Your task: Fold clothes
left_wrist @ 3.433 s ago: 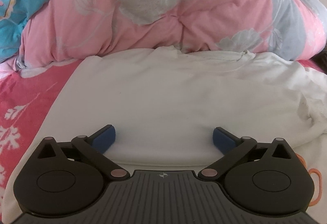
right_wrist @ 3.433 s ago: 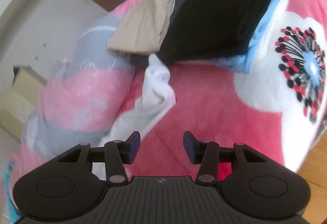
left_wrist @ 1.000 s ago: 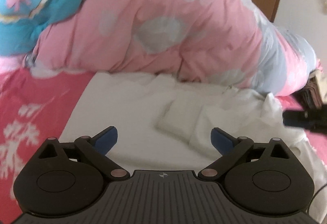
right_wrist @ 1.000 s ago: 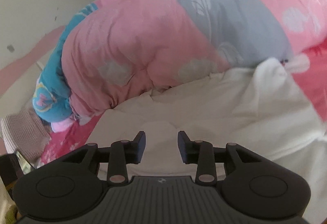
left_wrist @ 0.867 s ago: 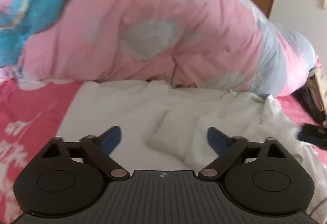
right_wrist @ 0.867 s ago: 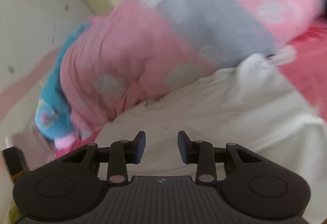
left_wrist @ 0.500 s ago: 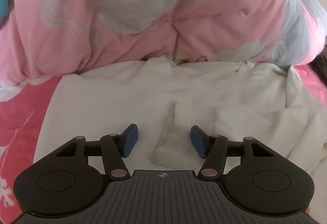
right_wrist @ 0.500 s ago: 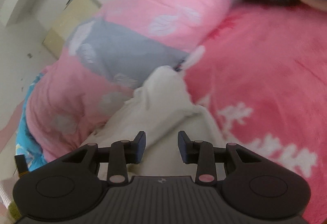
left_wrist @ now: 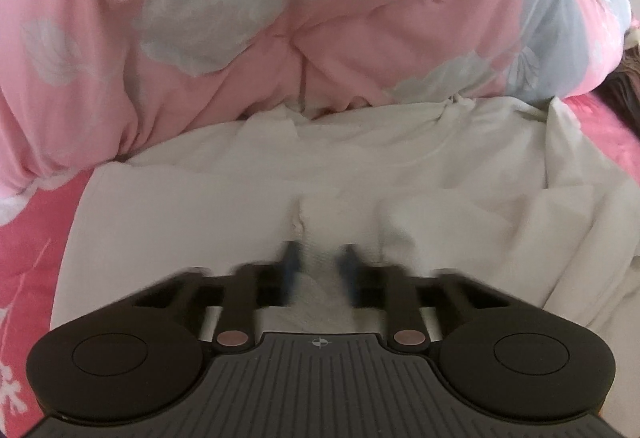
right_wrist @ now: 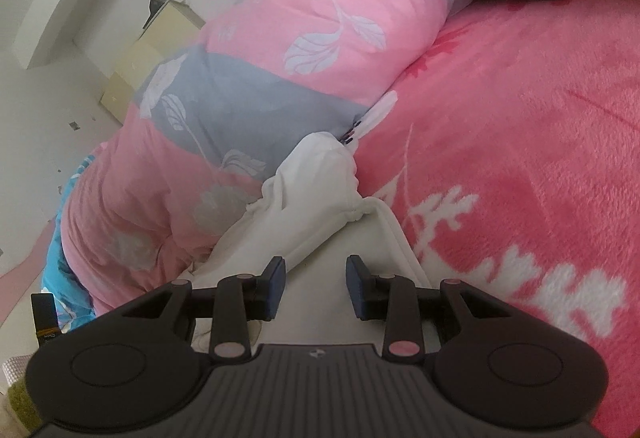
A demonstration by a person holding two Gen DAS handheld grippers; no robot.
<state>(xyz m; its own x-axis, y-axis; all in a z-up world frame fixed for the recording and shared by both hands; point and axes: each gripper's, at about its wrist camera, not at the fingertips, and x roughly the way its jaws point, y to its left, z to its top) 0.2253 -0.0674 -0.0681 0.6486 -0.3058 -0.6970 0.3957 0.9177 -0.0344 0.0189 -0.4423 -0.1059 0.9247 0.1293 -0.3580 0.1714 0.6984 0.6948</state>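
White garment (left_wrist: 208,222) cuff sits between the left tool (left_wrist: 319,265) (blurred, grip uncertain); right tool (right_wrist: 315,278) gapes.

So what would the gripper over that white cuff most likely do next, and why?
Probably finish closing on the cuff. The left gripper has the ribbed cuff of the white garment between its blurred, narrowly spaced fingers, so a pinch looks likely. The right gripper hangs open.
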